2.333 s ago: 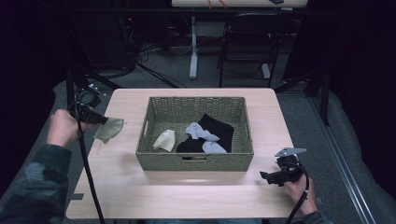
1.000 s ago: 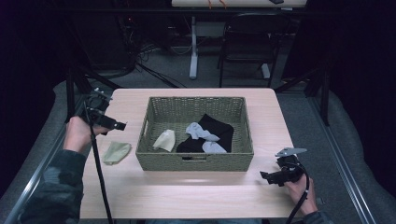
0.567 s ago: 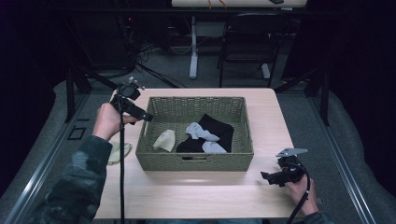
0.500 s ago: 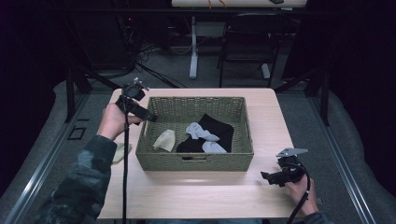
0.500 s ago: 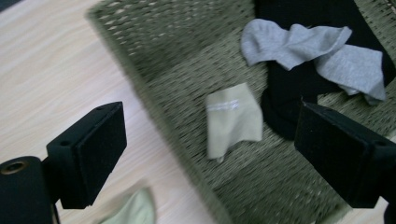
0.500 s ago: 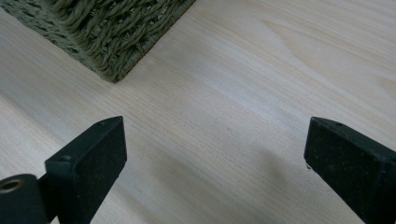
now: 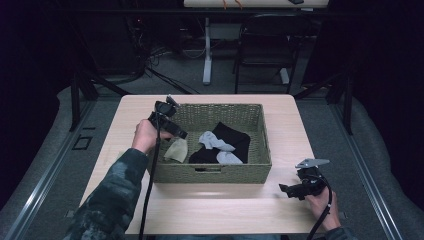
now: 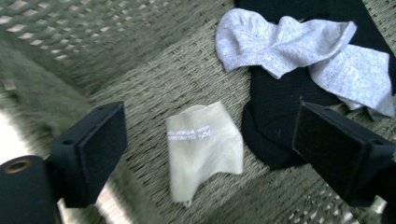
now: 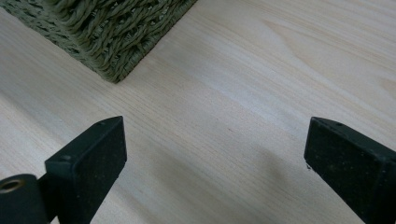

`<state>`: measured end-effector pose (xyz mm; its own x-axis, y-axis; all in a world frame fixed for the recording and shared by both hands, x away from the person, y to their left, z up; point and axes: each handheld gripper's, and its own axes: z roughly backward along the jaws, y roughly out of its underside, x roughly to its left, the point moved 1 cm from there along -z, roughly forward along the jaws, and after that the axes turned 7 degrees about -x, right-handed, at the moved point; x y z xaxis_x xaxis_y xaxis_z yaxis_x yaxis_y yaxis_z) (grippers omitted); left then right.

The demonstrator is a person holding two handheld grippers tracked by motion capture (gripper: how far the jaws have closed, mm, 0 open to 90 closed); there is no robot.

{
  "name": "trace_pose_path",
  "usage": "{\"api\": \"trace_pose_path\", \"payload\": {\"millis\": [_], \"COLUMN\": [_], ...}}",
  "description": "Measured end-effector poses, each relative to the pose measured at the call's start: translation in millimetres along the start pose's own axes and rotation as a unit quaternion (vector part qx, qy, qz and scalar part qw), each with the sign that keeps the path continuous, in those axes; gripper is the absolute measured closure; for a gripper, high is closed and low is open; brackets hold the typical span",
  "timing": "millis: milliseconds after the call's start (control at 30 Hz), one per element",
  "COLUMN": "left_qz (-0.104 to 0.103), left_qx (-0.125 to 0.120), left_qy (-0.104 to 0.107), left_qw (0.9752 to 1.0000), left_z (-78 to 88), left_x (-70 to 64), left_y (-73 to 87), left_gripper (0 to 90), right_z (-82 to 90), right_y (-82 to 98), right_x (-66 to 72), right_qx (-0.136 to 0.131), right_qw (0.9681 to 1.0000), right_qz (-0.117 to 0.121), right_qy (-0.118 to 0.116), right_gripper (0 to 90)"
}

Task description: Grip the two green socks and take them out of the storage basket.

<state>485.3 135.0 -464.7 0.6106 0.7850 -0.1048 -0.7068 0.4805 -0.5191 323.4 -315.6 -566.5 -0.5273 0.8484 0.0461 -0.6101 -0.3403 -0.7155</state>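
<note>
The pale wooden table carried a rectangular olive-green woven basket set near its middle, and inside that lay a black sock, a crumpled pair of light grey socks on top of it, and, apart on the left of the basket floor, a small pale olive-beige ankle sock with white lettering at its cuff. The left gripper hung over the basket's left end, its jaws spread wide and empty, the beige sock framed between them but untouched. The right gripper rested near the table's front right corner, jaws likewise wide apart over bare wood, holding nothing. To my eye the beige sock would be very light, limp and easily bunched, not slippery or fragile; a pinch across the doubled cuff or the middle fold looked the surest hold, clear of the black sock beside it.
</note>
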Motion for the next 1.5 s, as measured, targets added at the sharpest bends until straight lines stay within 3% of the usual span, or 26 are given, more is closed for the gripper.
{"api": "trace_pose_path", "payload": {"millis": [233,433,533,667,800,933,1033,1333,1500], "left_qz": [0.002,-0.004,-0.012,-0.008,-0.005,-0.018,-0.026,-0.035,-0.039], "left_qx": [0.030,0.058,0.074,0.091,0.095,0.092,0.081,0.041,0.021], "left_qy": [0.008,0.000,-0.011,-0.013,-0.011,-0.011,-0.004,0.016,0.015], "left_qw": [0.9995,0.9983,0.9971,0.9957,0.9954,0.9955,0.9964,0.9984,0.9989], "left_z": [-28.7,-45.5,-52.0,-58.4,-59.5,-56.8,-50.8,-9.2,16.2], "left_x": [-2.7,-5.2,-6.6,-5.2,-4.9,-8.1,-9.0,-11.7,-11.0], "left_y": [2.9,4.8,5.6,7.6,9.0,10.0,10.9,3.7,-3.6], "left_gripper": [15.3,18.8,27.3,33.1,53.4,76.2,84.9,87.0,87.0], "right_z": [-0.4,0.0,-0.5,-0.4,-0.7,-0.8,-0.4,-1.1,-1.3], "right_y": [0.1,0.0,0.4,0.3,0.3,0.5,0.4,0.1,0.1], "right_x": [-0.3,0.0,-0.5,-0.3,-0.4,-0.5,-0.4,0.1,0.2], "right_qx": [0.001,-0.001,0.003,0.002,0.003,0.004,0.004,0.003,0.003], "right_qw": [1.0000,1.0000,1.0000,1.0000,1.0000,1.0000,1.0000,1.0000,1.0000], "right_qz": [0.000,0.000,0.000,0.000,0.000,-0.001,0.001,0.000,0.000], "right_qy": [-0.001,-0.002,-0.001,-0.001,-0.001,0.000,0.000,0.000,-0.001], "right_gripper": [4.8,4.9,4.9,5.0,5.1,5.3,5.2,5.3,5.3]}}
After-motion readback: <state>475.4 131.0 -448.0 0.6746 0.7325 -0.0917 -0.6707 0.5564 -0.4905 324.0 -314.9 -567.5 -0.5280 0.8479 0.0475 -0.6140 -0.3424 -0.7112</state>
